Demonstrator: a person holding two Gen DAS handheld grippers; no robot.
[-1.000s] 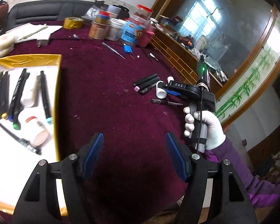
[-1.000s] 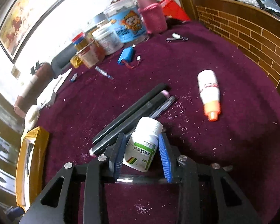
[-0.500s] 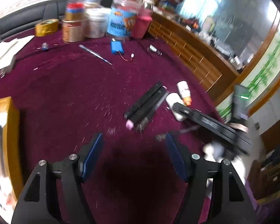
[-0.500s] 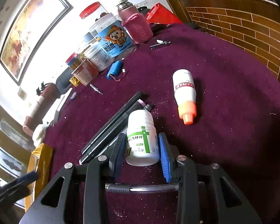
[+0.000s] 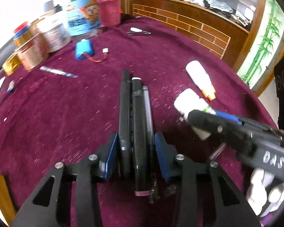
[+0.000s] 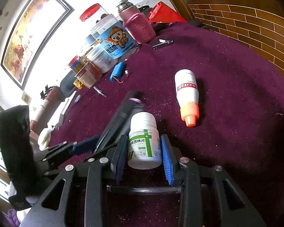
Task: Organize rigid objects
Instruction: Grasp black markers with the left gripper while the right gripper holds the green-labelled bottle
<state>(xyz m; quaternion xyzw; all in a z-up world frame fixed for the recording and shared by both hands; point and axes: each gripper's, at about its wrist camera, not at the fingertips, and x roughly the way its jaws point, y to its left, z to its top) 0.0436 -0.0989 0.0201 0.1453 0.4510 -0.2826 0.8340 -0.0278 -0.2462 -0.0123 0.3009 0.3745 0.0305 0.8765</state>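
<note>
Wide table (image 5: pixel 56 113) under dark red cloth, jars and a pink-sleeved flask crowded at the far edge, well apart from the work.

Near the middle, three pens (image 5: pixel 135 117) lying side by side, touching, long axes running straight away from the left gripper (image 5: pixel 135 151) and in line with its fingers. Near ends of the pens already between the blue pads (image 5: pixel 111 155), far ends pointing toward the jars. Jaws just been closing around the bundle; left pad against the outer pen, right pad beside the clear one, firm squeeze on all three not certain. Judged step: finishing the pinch, then a lift along that same axis.

Just to the right, a small white pill bottle (image 6: pixel 144 140) clamped upright between the pads of the right gripper (image 6: pixel 144 151), base close to the cloth. Right gripper nearer to the orange-capped bottle (image 6: pixel 187 96), which lies on its side just beyond, cap toward the camera.

Against a second ago: left gripper then wide and empty over bare cloth, far from the pens, a gold-rimmed tray beside it; now down over them. Right gripper barely shifted, same bottle in its hold.
</note>
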